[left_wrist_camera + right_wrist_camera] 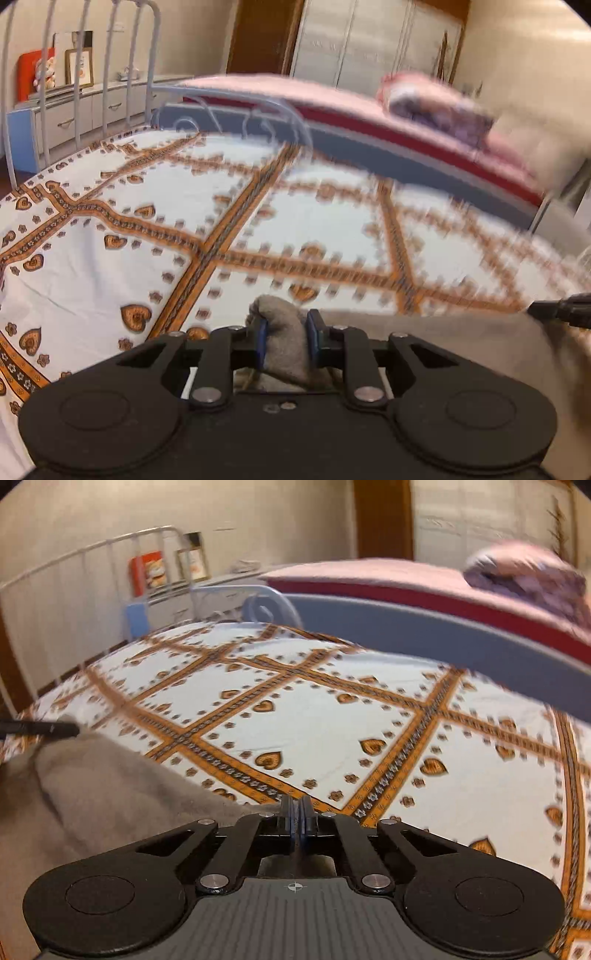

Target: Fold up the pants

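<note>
Now my left gripper (284, 341) pinches a bunch of the grey pants (424, 343) above the patterned bedsheet (110, 221). My right gripper (298, 818) is closed tight; I cannot tell whether it holds cloth.

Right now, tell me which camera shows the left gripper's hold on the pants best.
The left wrist view: its blue pads pinch a bunched fold of the grey pants up close. The right wrist view shows only the left gripper tip at the far edge of the cloth, the grip itself hidden.

**Grey pants bunched on the bed**

The pants (284, 343) are soft grey fabric, one bunched fold standing up in a hump, the rest (92, 786) spread in loose folds over the patterned sheet (314, 720)
</note>
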